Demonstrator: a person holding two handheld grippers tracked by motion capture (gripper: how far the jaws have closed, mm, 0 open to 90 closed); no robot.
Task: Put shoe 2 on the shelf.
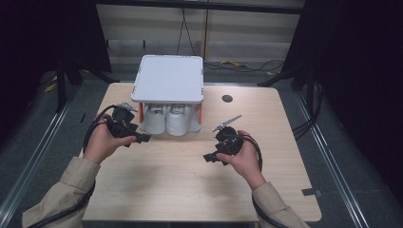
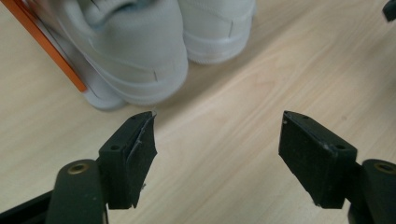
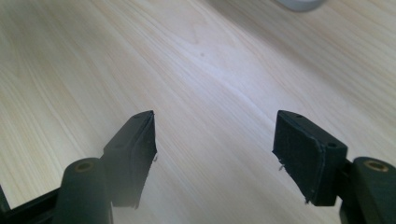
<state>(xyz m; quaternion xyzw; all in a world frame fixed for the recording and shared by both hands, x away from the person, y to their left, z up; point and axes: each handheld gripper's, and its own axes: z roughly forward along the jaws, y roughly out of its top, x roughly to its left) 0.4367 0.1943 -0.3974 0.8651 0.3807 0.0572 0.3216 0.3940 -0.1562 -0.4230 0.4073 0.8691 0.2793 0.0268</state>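
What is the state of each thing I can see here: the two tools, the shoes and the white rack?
Left tool: open, empty, above the table near the shoes.
Right tool: open, empty, above bare table.
White shoes: two side by side under the rack's top, standing on the table, untouched.
White rack: upright on orange legs, its flat top bare.
Table: wooden, bare in front of the person.
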